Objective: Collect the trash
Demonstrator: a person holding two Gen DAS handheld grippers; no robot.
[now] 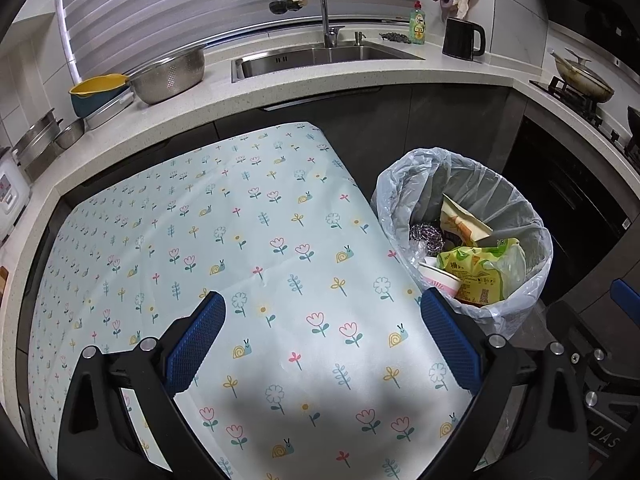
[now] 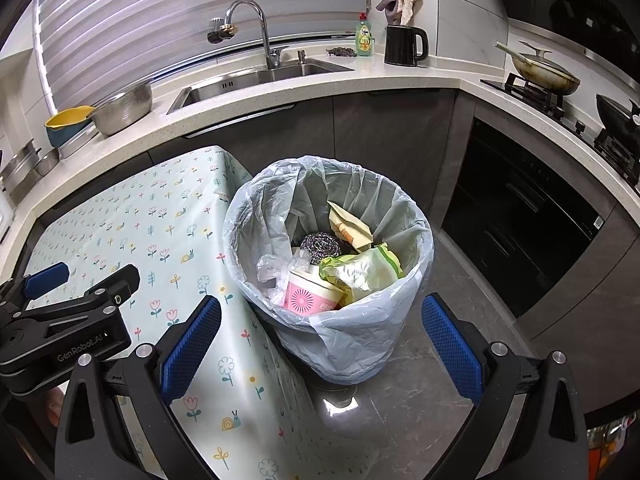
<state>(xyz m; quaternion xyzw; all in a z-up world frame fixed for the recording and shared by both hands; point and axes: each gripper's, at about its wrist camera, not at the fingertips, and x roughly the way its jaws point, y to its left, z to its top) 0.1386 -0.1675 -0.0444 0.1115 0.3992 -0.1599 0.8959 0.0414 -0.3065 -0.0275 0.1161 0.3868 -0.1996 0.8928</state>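
A trash bin [image 2: 340, 344] lined with a pale plastic bag stands on the floor to the right of the table; it also shows in the left wrist view [image 1: 516, 208]. Inside lie a pink paper cup [image 2: 310, 296], a green snack wrapper [image 2: 360, 270], a steel scourer [image 2: 320, 244], a yellow-beige packet [image 2: 350, 226] and a clear plastic scrap [image 2: 272, 266]. My right gripper [image 2: 322, 338] is open and empty, above the bin's near side. My left gripper [image 1: 322, 334] is open and empty above the floral tablecloth [image 1: 240, 240]. The left gripper's body also shows in the right wrist view [image 2: 68, 316].
A kitchen counter [image 2: 360, 80] wraps around the back with a sink [image 2: 260, 76], faucet [image 2: 256, 20], steel colander [image 2: 124, 108], yellow-and-blue bowl [image 2: 66, 124], green dish soap [image 2: 364, 38] and black kettle [image 2: 404, 46]. A stove with a pan [image 2: 544, 72] is at right. Grey floor [image 2: 440, 380] surrounds the bin.
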